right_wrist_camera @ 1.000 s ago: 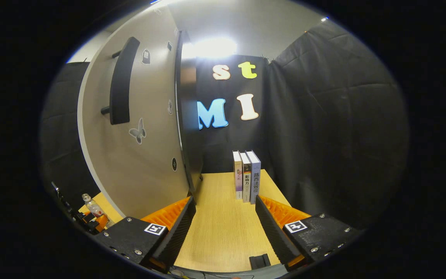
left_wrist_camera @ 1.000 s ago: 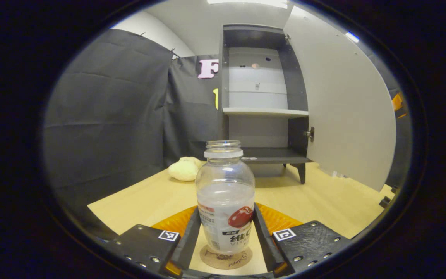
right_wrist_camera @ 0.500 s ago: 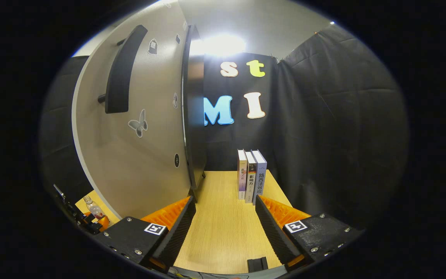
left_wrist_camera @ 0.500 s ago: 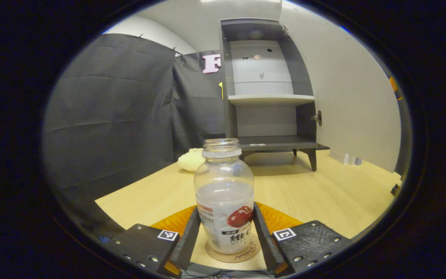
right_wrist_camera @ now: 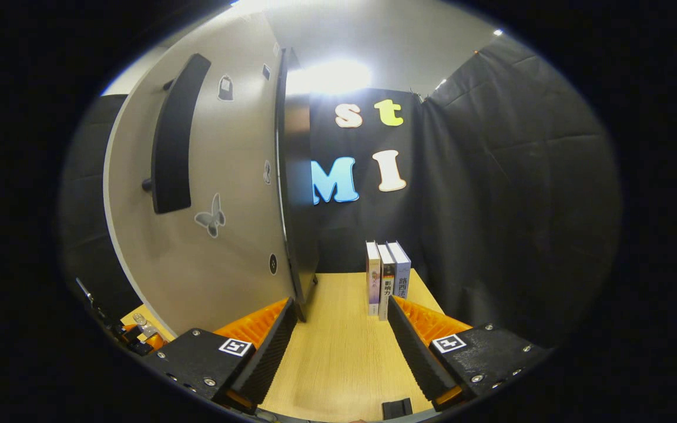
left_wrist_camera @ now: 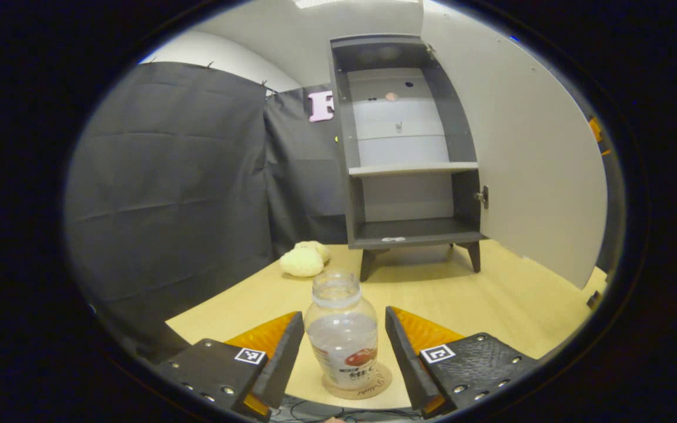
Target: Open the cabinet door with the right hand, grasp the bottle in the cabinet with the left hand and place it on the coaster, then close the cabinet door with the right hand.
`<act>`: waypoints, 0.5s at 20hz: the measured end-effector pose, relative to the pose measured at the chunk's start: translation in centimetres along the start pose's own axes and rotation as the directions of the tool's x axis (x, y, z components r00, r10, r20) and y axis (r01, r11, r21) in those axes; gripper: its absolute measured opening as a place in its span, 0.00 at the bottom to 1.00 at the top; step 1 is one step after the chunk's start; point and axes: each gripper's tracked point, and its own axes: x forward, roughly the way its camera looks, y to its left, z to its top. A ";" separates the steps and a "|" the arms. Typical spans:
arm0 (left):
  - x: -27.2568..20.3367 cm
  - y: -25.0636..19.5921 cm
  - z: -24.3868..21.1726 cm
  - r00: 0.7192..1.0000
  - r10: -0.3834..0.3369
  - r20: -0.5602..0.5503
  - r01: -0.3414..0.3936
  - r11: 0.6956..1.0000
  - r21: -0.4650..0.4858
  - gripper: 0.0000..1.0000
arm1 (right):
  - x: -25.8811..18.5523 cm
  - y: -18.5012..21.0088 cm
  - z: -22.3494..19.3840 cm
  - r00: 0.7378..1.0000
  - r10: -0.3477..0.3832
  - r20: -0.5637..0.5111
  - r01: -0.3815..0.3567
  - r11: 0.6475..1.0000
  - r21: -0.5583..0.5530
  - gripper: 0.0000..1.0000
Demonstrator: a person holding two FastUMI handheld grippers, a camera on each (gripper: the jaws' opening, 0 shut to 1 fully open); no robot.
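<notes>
In the left gripper view I see the bottle (left_wrist_camera: 343, 329) standing upright on the round coaster (left_wrist_camera: 368, 388), near me on the wooden table (left_wrist_camera: 491, 299). My left gripper (left_wrist_camera: 344, 346) is open, its fingers stand on both sides of the bottle with a clear gap on each side, so it holds nothing. I judge that the placing step is done and only the closing of the door remains. The cabinet (left_wrist_camera: 409, 147) stands at the far side of the table, its shelves look empty, and the cabinet door (left_wrist_camera: 526, 158) is swung wide open to the right of it. In the right gripper view the outer face of this door (right_wrist_camera: 221, 194) is to the left of my right gripper (right_wrist_camera: 338, 346), with the long black handle (right_wrist_camera: 171, 135) running almost vertical, high and left of the fingers. The right gripper is open and empty, and it points past the door edge toward three books (right_wrist_camera: 386, 277) standing far on the table. So the coming move turns on this: the handle is up and to the left of the right gripper, its long axis upright, and I think I must turn left to reach or push the door. The bottle stands well in front of the cabinet, but I cannot tell if it is fully outside the path of the door.
</notes>
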 end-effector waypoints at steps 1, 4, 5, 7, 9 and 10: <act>-0.4 0.0 1.4 1.000 0.000 0.013 0.001 1.000 -0.018 0.80 | -0.1 0.2 0.8 1.000 0.006 0.012 -0.006 1.000 0.013 0.95; -1.8 -0.2 5.1 0.999 -0.027 0.044 0.029 0.998 -0.053 0.80 | 0.6 -0.2 3.2 0.998 -0.013 0.062 0.011 0.999 0.039 0.95; -2.1 -0.2 6.2 0.998 -0.035 0.050 0.038 0.998 -0.054 0.80 | 0.7 -0.3 3.8 0.997 -0.026 0.078 0.022 0.999 0.046 0.95; -2.2 0.6 8.4 0.997 -0.042 0.058 0.045 0.998 -0.051 0.80 | 0.5 -0.5 5.2 0.993 -0.055 0.109 0.049 0.997 0.051 0.95; -1.7 1.5 10.1 0.997 -0.058 0.050 0.061 0.996 -0.060 0.80 | -0.4 -0.8 6.8 0.986 -0.093 0.136 0.088 0.995 0.046 0.91; -1.5 1.7 10.7 0.996 -0.077 0.041 0.080 0.994 -0.072 0.80 | -0.8 -0.9 7.5 0.983 -0.114 0.145 0.108 0.993 0.046 0.95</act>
